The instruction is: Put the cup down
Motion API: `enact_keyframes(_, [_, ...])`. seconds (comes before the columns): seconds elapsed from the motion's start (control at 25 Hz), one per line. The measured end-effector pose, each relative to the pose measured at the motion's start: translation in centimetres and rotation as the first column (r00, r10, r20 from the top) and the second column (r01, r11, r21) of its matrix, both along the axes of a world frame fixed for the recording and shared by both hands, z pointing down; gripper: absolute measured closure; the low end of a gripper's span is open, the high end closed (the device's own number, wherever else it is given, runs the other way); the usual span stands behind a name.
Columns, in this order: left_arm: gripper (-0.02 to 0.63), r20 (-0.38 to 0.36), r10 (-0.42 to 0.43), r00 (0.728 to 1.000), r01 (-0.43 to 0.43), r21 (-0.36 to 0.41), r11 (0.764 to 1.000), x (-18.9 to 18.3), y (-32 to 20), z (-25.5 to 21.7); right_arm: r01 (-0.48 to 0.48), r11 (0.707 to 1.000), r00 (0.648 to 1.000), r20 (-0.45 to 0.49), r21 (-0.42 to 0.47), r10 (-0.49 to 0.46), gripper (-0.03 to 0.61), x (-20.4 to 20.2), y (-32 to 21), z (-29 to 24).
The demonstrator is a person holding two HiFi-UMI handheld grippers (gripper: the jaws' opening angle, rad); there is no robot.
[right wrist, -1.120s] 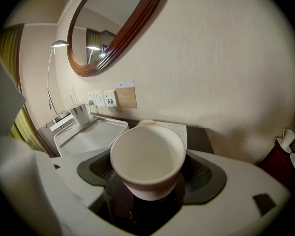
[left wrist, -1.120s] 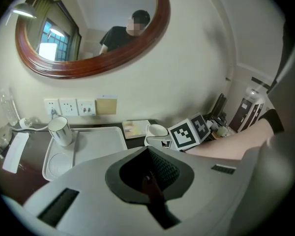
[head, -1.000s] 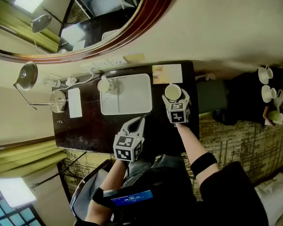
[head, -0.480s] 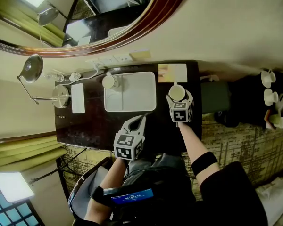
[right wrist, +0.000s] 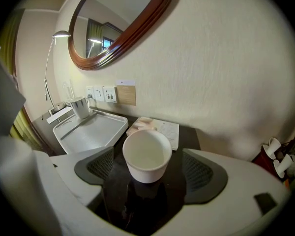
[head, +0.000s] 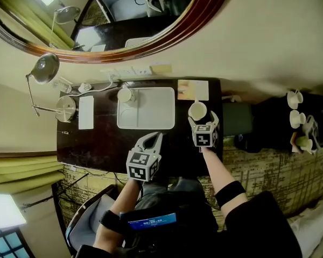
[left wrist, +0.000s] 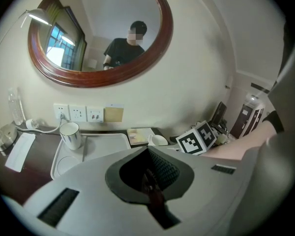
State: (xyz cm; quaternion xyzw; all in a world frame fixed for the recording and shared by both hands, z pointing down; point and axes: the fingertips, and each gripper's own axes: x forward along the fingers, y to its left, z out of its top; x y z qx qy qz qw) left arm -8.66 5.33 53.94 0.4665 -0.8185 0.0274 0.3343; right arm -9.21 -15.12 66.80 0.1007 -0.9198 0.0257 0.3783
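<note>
Opening up over the last second, the right tool (head: 203, 120) has just been spreading its jaws, and the white cup (right wrist: 146, 156) sits in the same spot on the dark surface (head: 97, 144) as a second ago.

Closest in, the left tool (head: 152, 140) hangs over the front part of the surface, jaws pressed together with nothing in them. It looks to have no part in this job.

Just beyond and to the right, the right tool stands wide. Its own view shows a clear gap between each pad and the cup's wall, so the cup is between the jaws but no longer gripped. The cup is upright, mouth up, and appears empty. Its reflection shows on the glossy top directly beneath it, so I judge it to be resting on the surface, not hanging above it.

Just behind the cup lies a booklet (head: 193, 89), near it but apart. To the left is a white tray (head: 151, 109) with a mug (head: 125, 94) at its far left corner. A big round mirror (head: 113, 15) hangs on the wall behind.

So the cup looks to be down and let go, which is the main work done. What seems left is drawing the right tool back off the cup without either jaw clipping its side and tipping it.
</note>
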Motion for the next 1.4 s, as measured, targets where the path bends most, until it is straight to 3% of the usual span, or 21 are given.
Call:
enact_keyframes(0.4, [0.609, 0.067, -0.089, 0.994, 0.086, 0.045, 0.995, -1.8, 3.9, -2.0, 0.147, 0.986, 0.985, 0.108, -0.078, -0.138, 0.161, 1.4, 6.4, -7.0])
enact_keyframes(0.64, [0.609, 0.138, -0.068, 0.988, 0.069, 0.0, 0.998, -1.7, 6.4, -2.8, 0.242, 0.963, 0.962, 0.161, -0.117, -0.222, 0.18, 1.0, 11.0, -9.4])
enact_keyframes(1.04, [0.609, 0.166, -0.154, 0.974, 0.157, -0.004, 0.988, -3.5, 12.2, -3.3, 0.382, 0.913, 0.909, 0.233, -0.142, -0.344, 0.378, -0.3, 18.9, -13.0])
enact_keyframes(1.36, [0.609, 0.148, -0.233, 0.961, 0.234, 0.009, 0.972, -4.6, 17.2, -3.3, 0.446, 0.886, 0.885, 0.21, -0.129, -0.416, 0.577, -0.7, 23.5, -12.8])
enact_keyframes(1.4, [0.609, 0.147, -0.241, 0.959, 0.243, 0.009, 0.97, -4.8, 17.7, -3.3, 0.453, 0.882, 0.882, 0.205, -0.13, -0.423, 0.577, -0.8, 23.9, -12.7])
